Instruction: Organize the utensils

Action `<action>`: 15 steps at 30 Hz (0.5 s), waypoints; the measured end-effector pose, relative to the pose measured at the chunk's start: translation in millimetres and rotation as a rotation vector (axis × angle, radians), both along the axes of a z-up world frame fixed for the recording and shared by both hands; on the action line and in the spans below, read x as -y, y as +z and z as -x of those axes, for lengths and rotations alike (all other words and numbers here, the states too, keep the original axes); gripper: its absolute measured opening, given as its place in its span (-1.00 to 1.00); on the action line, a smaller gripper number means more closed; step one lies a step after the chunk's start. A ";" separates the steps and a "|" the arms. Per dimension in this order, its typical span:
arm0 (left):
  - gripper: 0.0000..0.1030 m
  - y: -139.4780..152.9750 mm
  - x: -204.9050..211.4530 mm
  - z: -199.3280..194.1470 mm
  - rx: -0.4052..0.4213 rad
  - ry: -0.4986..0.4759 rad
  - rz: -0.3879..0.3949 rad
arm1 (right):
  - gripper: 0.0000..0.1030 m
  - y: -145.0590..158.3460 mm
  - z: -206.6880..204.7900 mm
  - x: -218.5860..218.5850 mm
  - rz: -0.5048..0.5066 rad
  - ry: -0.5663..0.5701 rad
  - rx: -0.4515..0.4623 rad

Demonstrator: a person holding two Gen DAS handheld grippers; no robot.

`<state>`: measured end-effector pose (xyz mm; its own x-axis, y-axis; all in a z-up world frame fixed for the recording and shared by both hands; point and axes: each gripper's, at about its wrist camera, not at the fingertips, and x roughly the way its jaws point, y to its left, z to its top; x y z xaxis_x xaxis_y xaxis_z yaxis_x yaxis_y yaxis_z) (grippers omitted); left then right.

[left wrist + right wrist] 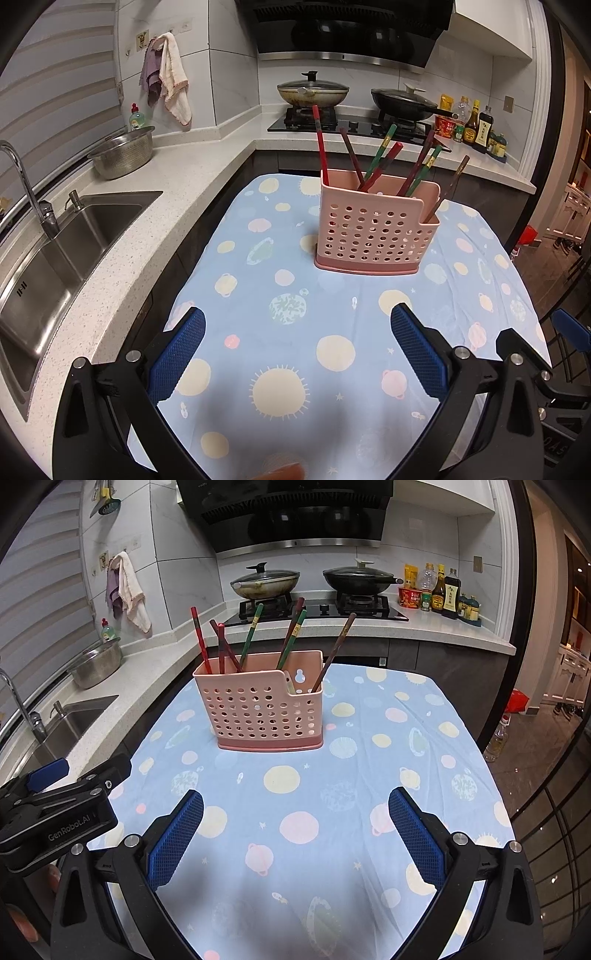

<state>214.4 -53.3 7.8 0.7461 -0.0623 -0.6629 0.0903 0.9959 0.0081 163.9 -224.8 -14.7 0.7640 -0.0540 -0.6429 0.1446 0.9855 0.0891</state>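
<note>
A pink perforated utensil holder [373, 232] [262, 710] stands on the blue patterned tablecloth [295, 332] [314, 794]. Several red, green and brown chopsticks [380, 162] [255, 635] stand upright in it; one brown chopstick [334, 651] sits alone in the small right compartment. My left gripper [297, 332] is open and empty, hovering over the cloth short of the holder. My right gripper [295, 812] is open and empty too, also short of the holder. The left gripper shows at the left edge of the right wrist view [55, 805].
A steel sink [55, 251] and faucet [29, 188] lie to the left, with a metal colander [123, 157] on the counter. Two lidded pans [314, 90] [360, 578] sit on the stove behind. Sauce bottles [439, 589] stand at the back right.
</note>
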 end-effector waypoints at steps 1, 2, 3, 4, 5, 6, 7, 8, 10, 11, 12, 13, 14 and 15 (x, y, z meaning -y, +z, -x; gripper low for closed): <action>0.86 -0.1 0.2 -0.3 -0.001 0.001 -0.002 | 0.87 -0.5 0.4 0.0 0.000 0.000 -0.001; 0.86 -0.6 0.5 -0.3 -0.003 0.002 -0.005 | 0.87 -0.9 0.8 0.0 0.000 0.001 -0.003; 0.86 -0.9 0.7 -0.4 -0.003 0.003 -0.007 | 0.87 -1.1 0.8 -0.2 -0.001 0.000 -0.003; 0.87 -1.1 1.2 -0.1 -0.003 0.005 -0.009 | 0.87 -1.8 0.7 0.4 -0.002 0.000 -0.004; 0.87 -1.2 1.3 -0.2 -0.004 0.006 -0.011 | 0.87 -2.1 0.7 0.5 -0.003 -0.001 -0.005; 0.87 -1.6 1.4 -0.5 -0.006 0.007 -0.012 | 0.87 -2.1 0.8 0.8 -0.003 -0.001 -0.006; 0.86 -1.9 1.2 -0.8 -0.008 0.010 -0.012 | 0.87 -2.3 1.0 0.9 -0.004 -0.001 -0.005; 0.87 -1.9 1.0 -1.3 -0.008 0.011 -0.011 | 0.87 -2.4 1.1 1.0 -0.004 -0.002 -0.005; 0.87 -2.2 0.9 -1.4 -0.011 0.012 -0.012 | 0.87 -2.4 0.8 1.1 -0.002 0.000 -0.006; 0.87 -2.6 0.4 -1.3 -0.012 0.013 -0.014 | 0.87 -2.8 0.8 1.2 -0.004 0.000 -0.007; 0.87 -2.9 0.6 -1.3 -0.012 0.014 -0.016 | 0.87 -3.2 0.7 1.2 -0.005 0.000 -0.009; 0.86 -3.3 0.2 -1.2 -0.011 0.015 -0.018 | 0.87 -3.7 0.8 1.4 -0.005 0.000 -0.010; 0.87 -3.5 0.0 -1.2 -0.011 0.015 -0.019 | 0.87 -4.1 0.7 1.5 -0.003 0.000 -0.011; 0.87 -3.7 0.2 -1.1 -0.012 0.015 -0.020 | 0.87 -4.2 0.9 1.6 -0.002 0.000 -0.011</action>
<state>215.5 -53.4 4.2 0.7390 -0.0374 -0.6726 0.0755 0.9968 0.0275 163.0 -226.4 -18.9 0.7568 -0.0526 -0.6516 0.1456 0.9853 0.0896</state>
